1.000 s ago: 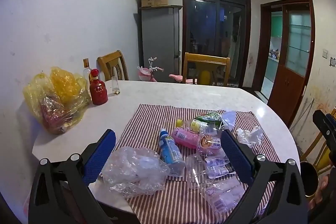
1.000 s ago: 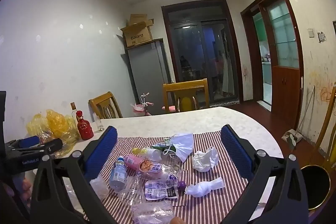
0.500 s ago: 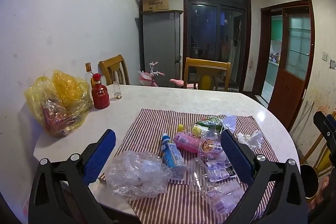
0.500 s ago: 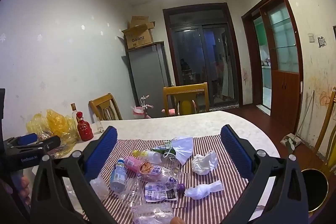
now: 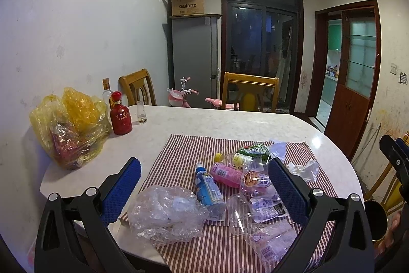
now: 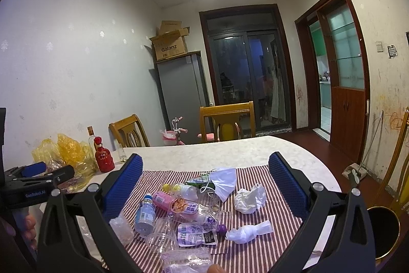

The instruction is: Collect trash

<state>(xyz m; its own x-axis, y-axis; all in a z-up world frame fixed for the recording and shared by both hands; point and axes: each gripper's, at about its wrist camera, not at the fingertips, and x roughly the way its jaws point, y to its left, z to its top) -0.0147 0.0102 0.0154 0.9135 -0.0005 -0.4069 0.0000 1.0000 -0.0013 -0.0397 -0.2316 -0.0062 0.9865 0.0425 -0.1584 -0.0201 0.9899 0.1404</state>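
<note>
Trash bin (image 6: 383, 232) beside table (image 6: 204, 152), bottles (image 5: 208, 187) on striped cloth (image 5: 184, 152).

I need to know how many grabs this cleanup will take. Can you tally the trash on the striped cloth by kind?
Bottles: 3 (blue, pink, yellow-capped)
Clear crumpled plastic: 3 (bag, cup, wrapper)
Printed pouches: 3 (purple, green, snack)
White tissue wads: 2 (crumpled, twisted)
Face mask: 1
Total: 12

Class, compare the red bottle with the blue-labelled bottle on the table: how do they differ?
The red bottle stands upright; the blue-labelled bottle lies on its side. The red bottle sits on bare tabletop near the yellow bag; the blue-labelled one lies on the striped cloth amid trash. Neither is gripped.
</note>
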